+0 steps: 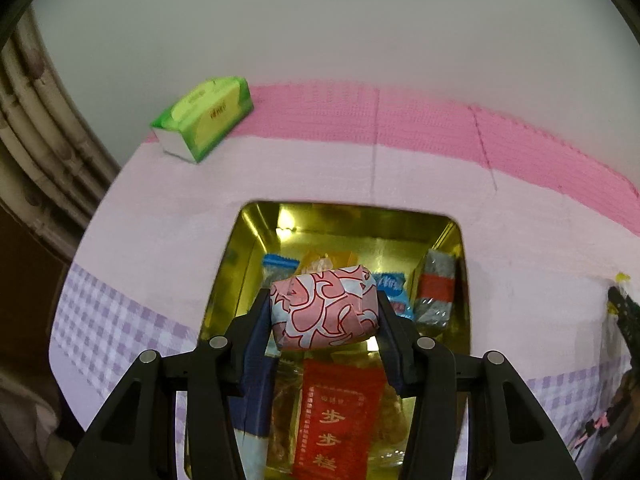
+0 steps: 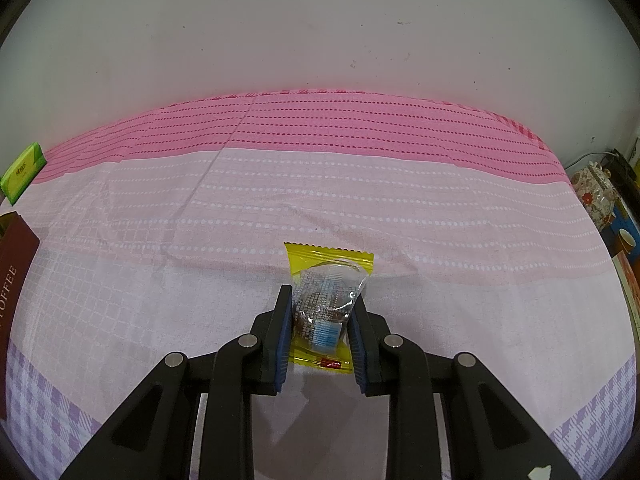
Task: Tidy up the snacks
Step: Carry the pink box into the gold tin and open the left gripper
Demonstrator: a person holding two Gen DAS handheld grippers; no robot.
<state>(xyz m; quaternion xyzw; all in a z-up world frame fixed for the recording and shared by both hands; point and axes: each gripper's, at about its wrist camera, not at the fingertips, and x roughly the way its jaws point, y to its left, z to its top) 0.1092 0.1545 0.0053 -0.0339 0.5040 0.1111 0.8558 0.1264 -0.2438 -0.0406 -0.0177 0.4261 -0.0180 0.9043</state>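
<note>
A: How is the left gripper (image 1: pixel 324 312) seen?

B: It is clamped on a wrapped snack (image 1: pixel 325 312) in pink, white and red paper — both blue pads are pressed against its ends. The snack is held above the open gold tin (image 1: pixel 236 276), which is set on the pink tablecloth (image 1: pixel 168 216).

A: What is seen inside the tin?

B: A red packet with gold characters (image 1: pixel 340 420) is laid nearest the camera. Further back, a blue-edged packet (image 1: pixel 278 264), an orange one (image 1: pixel 320 260) and a clear packet with a red band (image 1: pixel 436 288) are seen along the far side and the right wall.

A: And the right gripper (image 2: pixel 322 320)?

B: It is closed on a yellow-edged clear packet (image 2: pixel 328 276); the packet is pinched between the pads, and whether it touches the cloth (image 2: pixel 360 200) cannot be told.

A: Anything else?

B: A green tissue pack (image 1: pixel 204 118) is laid at the cloth's far left — well apart from the tin. A brown box lettered "TOFFEE" (image 2: pixel 14 264) is seen at the left edge of the right wrist view.
</note>
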